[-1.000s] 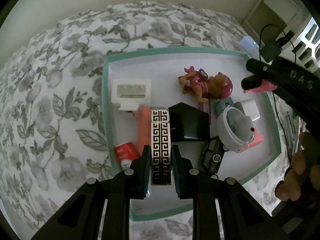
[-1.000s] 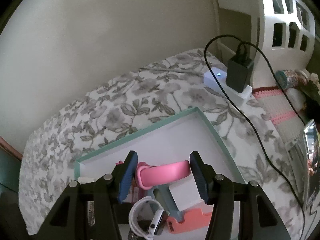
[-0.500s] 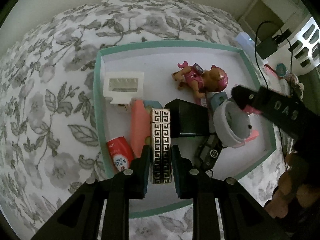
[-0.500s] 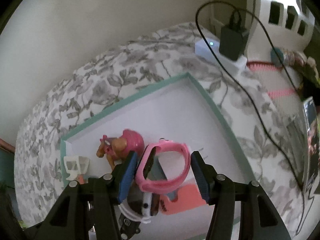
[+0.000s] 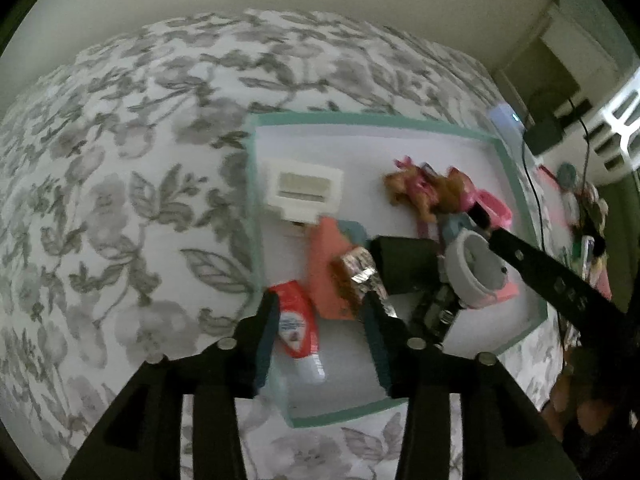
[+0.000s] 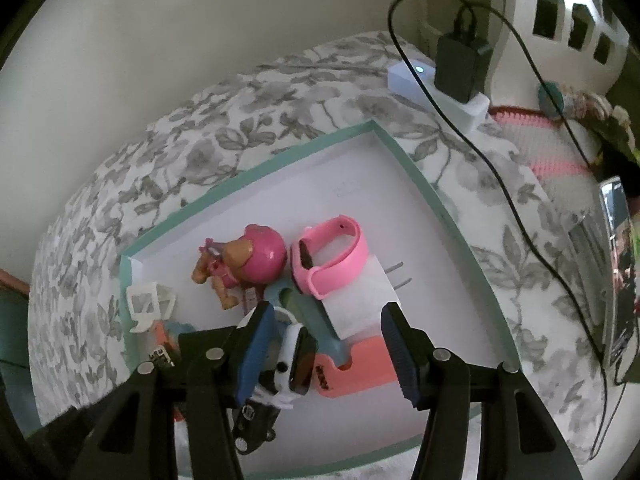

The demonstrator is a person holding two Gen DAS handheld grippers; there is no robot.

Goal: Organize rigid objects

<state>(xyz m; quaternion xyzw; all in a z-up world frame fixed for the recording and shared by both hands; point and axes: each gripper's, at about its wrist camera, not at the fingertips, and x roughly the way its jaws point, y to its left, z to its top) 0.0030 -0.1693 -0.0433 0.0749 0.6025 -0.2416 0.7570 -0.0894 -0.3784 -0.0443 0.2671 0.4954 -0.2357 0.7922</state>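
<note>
Plain cream wall (image 6: 168, 48), floral bedspread (image 5: 120, 200), white lattice furniture (image 6: 568, 12)

The tray (image 6: 416, 178) lies on the bed (image 6: 208, 140). In it, seen from the right wrist, the toy dog (image 6: 244, 264) lies left of the wristband (image 6: 332, 256), which rests on the plug block (image 6: 356, 300). The small frame (image 6: 150, 306) stands at the tray's left wall. The watch (image 6: 294, 356) lies nearest, left of the flat slab (image 6: 360, 368). Beyond the tray's far corner sits the charger (image 6: 460, 64).
</note>
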